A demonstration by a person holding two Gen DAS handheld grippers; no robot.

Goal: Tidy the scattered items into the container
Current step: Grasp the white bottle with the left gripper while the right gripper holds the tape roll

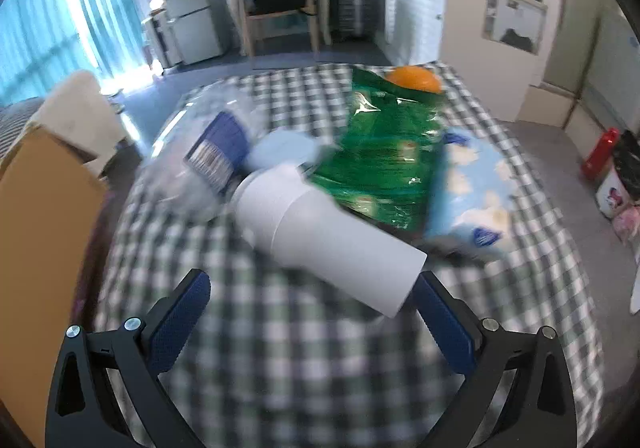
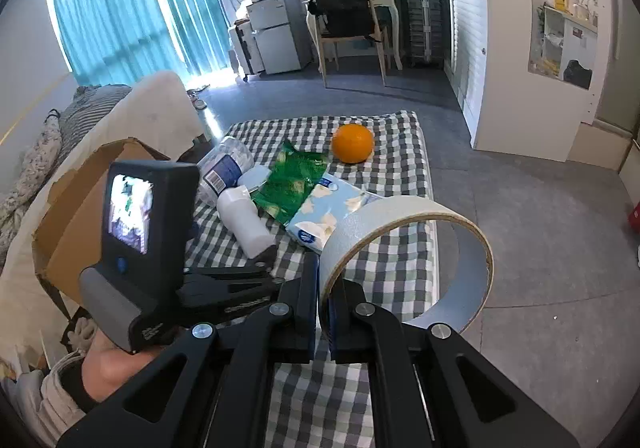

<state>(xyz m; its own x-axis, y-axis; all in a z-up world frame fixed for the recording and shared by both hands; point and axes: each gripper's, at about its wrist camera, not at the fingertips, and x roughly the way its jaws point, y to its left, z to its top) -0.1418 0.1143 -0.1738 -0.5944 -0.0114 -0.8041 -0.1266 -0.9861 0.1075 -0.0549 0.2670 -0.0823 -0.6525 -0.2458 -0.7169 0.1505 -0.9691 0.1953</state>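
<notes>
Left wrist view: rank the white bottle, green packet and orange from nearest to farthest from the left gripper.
1. white bottle, lying just ahead of the open left gripper, base toward the right finger.
2. green packet, behind the bottle, centre-right.
3. orange, at the cloth's far edge.

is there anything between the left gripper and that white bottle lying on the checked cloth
Nothing visible does. The left gripper is open, and only bare checked cloth lies between its fingers and the white bottle. The bottle's near end already sits close to one fingertip.
</notes>
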